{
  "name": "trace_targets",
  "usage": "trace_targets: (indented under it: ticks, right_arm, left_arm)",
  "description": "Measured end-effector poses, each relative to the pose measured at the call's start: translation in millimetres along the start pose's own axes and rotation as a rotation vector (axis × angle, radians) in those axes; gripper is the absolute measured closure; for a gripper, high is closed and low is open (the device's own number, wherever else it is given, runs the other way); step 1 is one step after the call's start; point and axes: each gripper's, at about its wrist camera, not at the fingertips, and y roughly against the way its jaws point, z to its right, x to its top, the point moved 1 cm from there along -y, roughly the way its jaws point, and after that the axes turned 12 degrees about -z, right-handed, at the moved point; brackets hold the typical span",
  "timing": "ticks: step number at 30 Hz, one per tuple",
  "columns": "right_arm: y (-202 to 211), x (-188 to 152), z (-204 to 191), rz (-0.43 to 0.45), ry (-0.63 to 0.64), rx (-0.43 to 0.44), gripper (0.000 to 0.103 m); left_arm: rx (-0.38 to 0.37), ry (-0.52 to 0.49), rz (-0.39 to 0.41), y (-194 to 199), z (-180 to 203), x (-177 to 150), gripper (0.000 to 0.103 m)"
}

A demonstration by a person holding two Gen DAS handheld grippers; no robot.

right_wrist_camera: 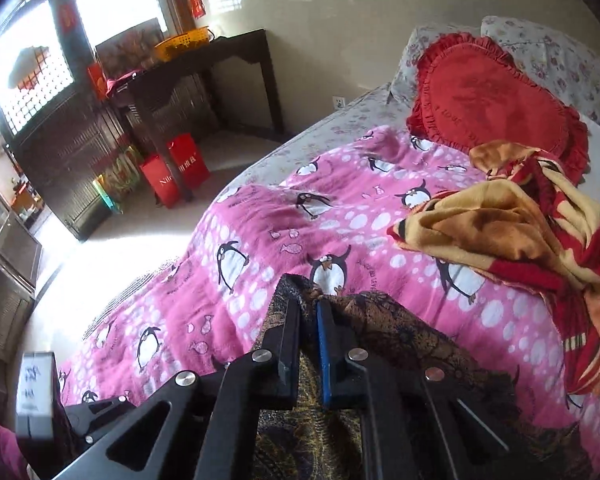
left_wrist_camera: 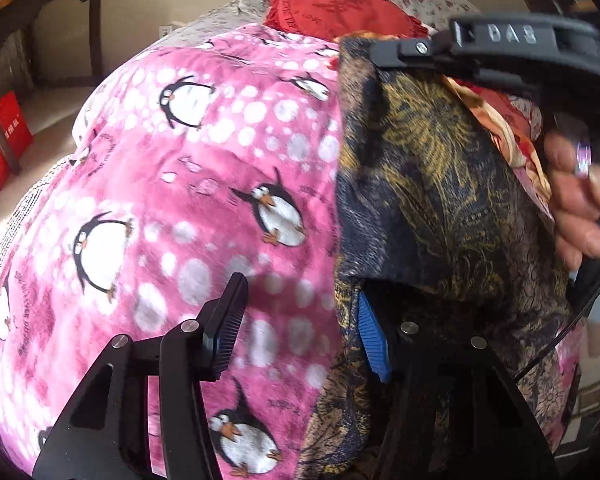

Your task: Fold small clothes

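Note:
A dark garment with a gold pattern (left_wrist_camera: 432, 184) hangs over the pink penguin blanket (left_wrist_camera: 188, 200) on the bed. My right gripper (right_wrist_camera: 308, 306) is shut on the garment's (right_wrist_camera: 400, 344) upper edge and holds it lifted. In the left wrist view, the right gripper (left_wrist_camera: 384, 58) pinches the cloth's top corner, with a person's hand (left_wrist_camera: 576, 204) behind it. My left gripper (left_wrist_camera: 300, 320) stands open low at the garment's left edge. Its blue pad (left_wrist_camera: 374, 340) lies against the cloth, which drapes over that finger. The black finger (left_wrist_camera: 226, 320) is over bare blanket.
A red heart-shaped cushion (right_wrist_camera: 496, 96) and floral pillows sit at the bed's head. A crumpled red and yellow blanket (right_wrist_camera: 520, 240) lies at the right. The bed's edge runs along the left. Beyond it are the floor, red bags (right_wrist_camera: 176, 168) and a dark wooden table (right_wrist_camera: 204, 64).

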Motion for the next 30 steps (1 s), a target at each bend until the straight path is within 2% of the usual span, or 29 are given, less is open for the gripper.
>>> trace_targets:
  ticks: [3, 7, 9, 10, 12, 13, 14, 16, 18, 20, 21, 23, 26, 28, 30]
  right_arm:
    - [-27.2, 5.6, -0.8, -0.006, -0.02, 0.016, 0.096]
    - [-67.9, 2.6, 7.0, -0.025, -0.055, -0.05, 0.096]
    - [-63.2, -5.0, 12.8, -0.026, -0.096, -0.013, 0.096]
    - [-52.4, -10.9, 15.0, -0.018, -0.11, 0.014, 0.091]
    - [-17.9, -30.9, 19.2, 0.023, -0.125, 0.023, 0.07]
    - [2.1, -45.5, 23.0, 0.058, -0.132, 0.014, 0.05]
    - [23.1, -62.5, 28.7, 0.093, -0.147, -0.016, 0.04]
    - [59.1, -99.0, 44.2, 0.146, -0.178, -0.068, 0.04]
    - [86.1, -138.1, 68.4, 0.146, -0.259, -0.159, 0.04]
    - [102.6, -175.3, 95.3, 0.135, -0.356, -0.249, 0.04]
    - [106.6, -192.5, 109.2, 0.115, -0.405, -0.28, 0.041]
    - [109.7, -222.4, 137.3, 0.067, -0.505, -0.322, 0.051]
    - [106.2, -250.4, 167.1, 0.041, -0.607, -0.359, 0.053]
    - [94.5, -257.5, 182.9, 0.001, -0.648, -0.326, 0.055]
    - [84.0, -257.8, 190.1, 0.001, -0.662, -0.308, 0.055]
  left_arm:
    - [-0.019, 0.015, -0.009, -0.8, -12.1, 0.1, 0.051]
    - [0.041, -0.017, -0.006, 2.8, -4.3, -4.1, 0.05]
    - [0.026, -0.002, -0.02, 4.7, -4.0, -2.8, 0.05]
    - [0.014, 0.006, -0.027, 7.0, -4.9, -2.7, 0.051]
    - [0.015, 0.009, -0.019, 17.1, -6.8, -6.5, 0.051]
    - [0.032, 0.006, 0.0, 24.4, -7.4, -9.3, 0.051]
    - [0.051, -0.004, 0.019, 30.9, -7.4, -9.9, 0.05]
    - [0.101, -0.032, 0.066, 44.1, -5.4, -11.1, 0.05]
    - [0.13, -0.05, 0.099, 49.5, -0.3, -4.9, 0.05]
    - [0.129, -0.073, 0.118, 51.7, 9.1, 0.5, 0.042]
    - [0.129, -0.08, 0.119, 50.5, 13.3, 2.1, 0.034]
    - [0.113, -0.098, 0.118, 44.5, 25.7, 7.4, 0.032]
    - [0.117, -0.117, 0.073, 21.5, 44.4, 12.8, 0.032]
    - [0.145, -0.123, 0.018, -5.5, 50.4, 18.7, 0.032]
    - [0.193, -0.124, -0.044, -33.1, 49.8, 21.2, 0.032]
